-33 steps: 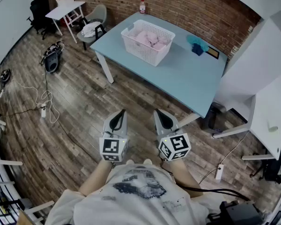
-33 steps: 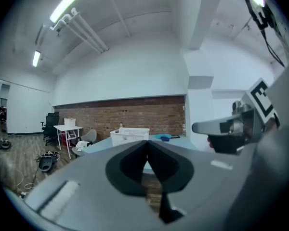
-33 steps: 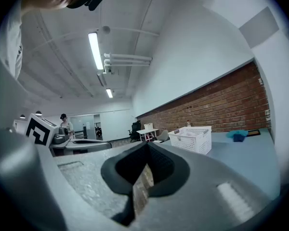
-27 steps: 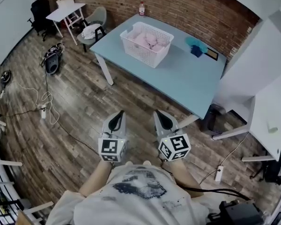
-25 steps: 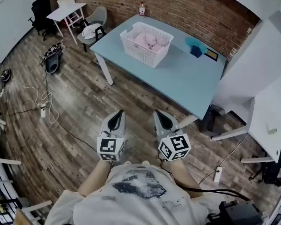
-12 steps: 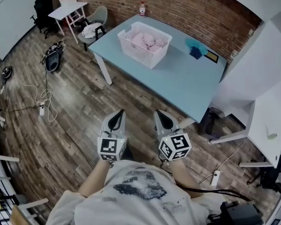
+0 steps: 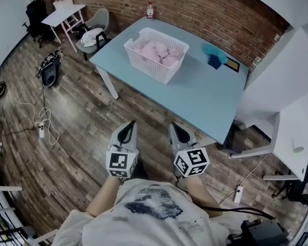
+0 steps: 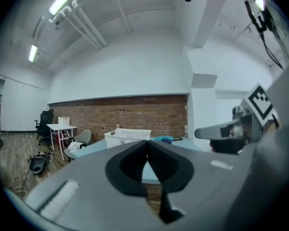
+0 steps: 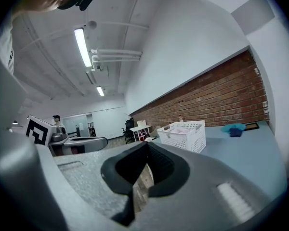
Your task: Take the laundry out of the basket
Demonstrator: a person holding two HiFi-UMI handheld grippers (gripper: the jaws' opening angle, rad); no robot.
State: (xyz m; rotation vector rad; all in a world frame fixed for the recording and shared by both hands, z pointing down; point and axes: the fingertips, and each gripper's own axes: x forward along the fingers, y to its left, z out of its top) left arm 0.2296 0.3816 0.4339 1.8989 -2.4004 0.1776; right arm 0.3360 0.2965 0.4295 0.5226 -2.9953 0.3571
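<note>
- Right, the laundry (image 7: 156, 50) is a heap of pale pink pieces lying inside the white lattice basket (image 7: 153, 72); none of it is outside.
- The basket stands on the pale blue tabletop (image 7: 195, 94), towards its far left end and near the edge on that side.
- On the same tabletop, to the right of the basket and apart from it, I see a bunched blue cloth (image 7: 214, 51) with a dark flat frame (image 7: 232, 60) just beside it.
- A small bottle (image 7: 150, 10) stands at the far edge by the brick wall (image 7: 195, 6).
- My left tongs (image 7: 134, 122) are fully closed with nothing between the pads.
- My right tongs (image 7: 171, 123) are likewise pressed together and carry nothing.
- Both tongs sit side by side in front of my torso, over the wooden floor (image 7: 77, 117), aimed towards the tabletop and well apart from the basket.
- Off to the left there is a grey chair (image 7: 95, 24) with something white on its seat, and a small white table (image 7: 64, 14) beyond it.
</note>
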